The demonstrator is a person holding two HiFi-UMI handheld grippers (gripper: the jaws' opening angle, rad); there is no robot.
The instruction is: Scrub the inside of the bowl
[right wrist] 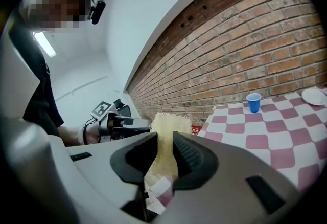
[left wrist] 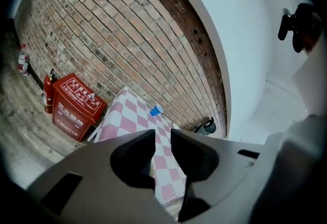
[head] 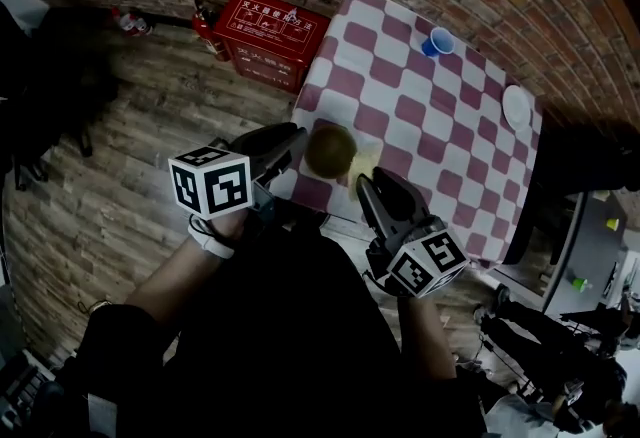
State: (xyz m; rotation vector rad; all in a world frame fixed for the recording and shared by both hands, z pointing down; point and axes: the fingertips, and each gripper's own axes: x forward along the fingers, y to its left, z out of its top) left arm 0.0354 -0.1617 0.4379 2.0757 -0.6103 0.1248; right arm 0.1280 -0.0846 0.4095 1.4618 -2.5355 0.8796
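An olive-brown bowl (head: 330, 148) sits at the near edge of the checkered table (head: 430, 116). My right gripper (right wrist: 162, 138) is shut on a pale yellow sponge (right wrist: 167, 128), which sticks up between its jaws. In the head view that gripper (head: 368, 184) is just right of the bowl, and the sponge (head: 364, 161) shows beside the rim. My left gripper (head: 295, 136) hovers at the bowl's left side. In its own view the left gripper (left wrist: 162, 141) has only a narrow slit between the jaws and holds nothing. The bowl is hidden in both gripper views.
A blue cup (head: 437, 42) and a white plate (head: 517, 107) stand at the table's far side by the brick wall. A red box (head: 270, 31) and a fire extinguisher (head: 207, 29) sit on the wooden floor left of the table.
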